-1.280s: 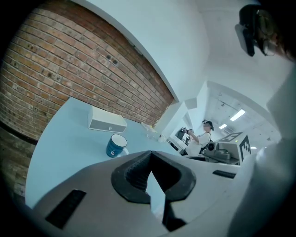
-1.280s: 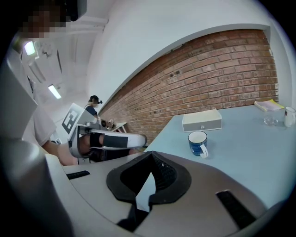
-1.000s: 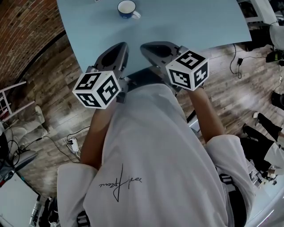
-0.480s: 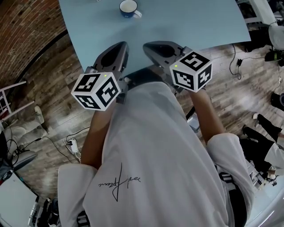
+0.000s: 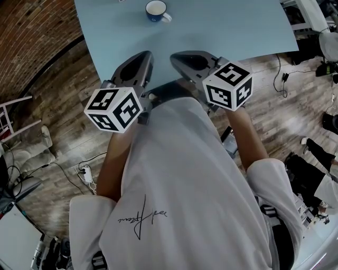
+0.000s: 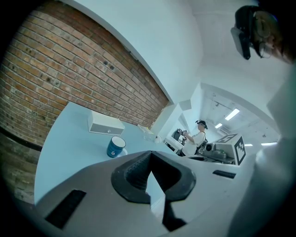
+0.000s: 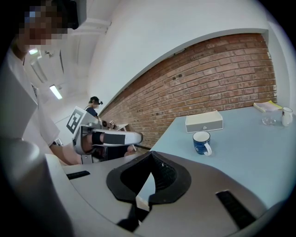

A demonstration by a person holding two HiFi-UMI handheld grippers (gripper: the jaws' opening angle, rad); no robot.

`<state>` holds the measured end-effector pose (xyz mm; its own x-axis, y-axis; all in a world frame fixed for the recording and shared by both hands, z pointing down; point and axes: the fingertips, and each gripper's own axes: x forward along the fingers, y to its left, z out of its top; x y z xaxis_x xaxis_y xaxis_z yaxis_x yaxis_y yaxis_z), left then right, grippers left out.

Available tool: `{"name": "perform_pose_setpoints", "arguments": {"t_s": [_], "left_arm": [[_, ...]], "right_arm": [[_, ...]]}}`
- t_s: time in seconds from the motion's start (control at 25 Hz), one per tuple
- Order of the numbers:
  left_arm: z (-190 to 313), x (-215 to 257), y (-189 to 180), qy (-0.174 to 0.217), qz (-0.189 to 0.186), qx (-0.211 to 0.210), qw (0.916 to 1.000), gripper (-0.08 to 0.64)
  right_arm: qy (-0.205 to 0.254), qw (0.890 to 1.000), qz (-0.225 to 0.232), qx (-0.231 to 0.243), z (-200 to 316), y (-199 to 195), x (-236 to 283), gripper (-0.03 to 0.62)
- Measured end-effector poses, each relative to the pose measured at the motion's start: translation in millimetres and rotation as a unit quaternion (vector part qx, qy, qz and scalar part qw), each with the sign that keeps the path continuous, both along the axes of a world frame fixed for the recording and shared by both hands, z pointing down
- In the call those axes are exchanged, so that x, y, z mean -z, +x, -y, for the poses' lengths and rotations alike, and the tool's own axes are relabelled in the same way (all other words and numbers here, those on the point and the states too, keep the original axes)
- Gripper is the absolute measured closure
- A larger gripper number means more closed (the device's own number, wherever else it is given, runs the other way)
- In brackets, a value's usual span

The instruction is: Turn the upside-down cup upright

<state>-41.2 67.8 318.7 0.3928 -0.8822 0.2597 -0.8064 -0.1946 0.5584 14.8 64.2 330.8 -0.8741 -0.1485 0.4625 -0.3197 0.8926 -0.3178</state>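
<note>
Cup [image 5: 157, 10] is standing mouth-up on the pale blue surface [image 5: 222, 26], well ahead of both claws and apart from them. Its white inside is showing, so the turn is looking already done. Left claw [image 6: 151, 173] is sitting pressed together with nothing in it. Right claw [image 7: 149, 180] is likewise pressed together and carrying nothing. Both are hanging near the surface's close edge, by the person's body. The cup is looking like glazed ceramic: stiff, fairly weighty, probably slick, and liable to chip if dropped. Should it need moving, the safest hold is probably lying across the wall near the rim, or on the handle, which is pointing back toward the right claw.
</note>
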Motion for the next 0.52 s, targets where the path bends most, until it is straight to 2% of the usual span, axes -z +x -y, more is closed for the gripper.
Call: {"name": "perform_pose_setpoints", "arguments": {"t_s": [0.52], "left_arm": [[-1.1,-2.1,-11.8,0.001,-0.002,-0.002,1.0000,0.557]], "right_arm": [[-0.004,1.000,-0.001,0.008,-3.5,-12.8,-3.8,0.572]]}}
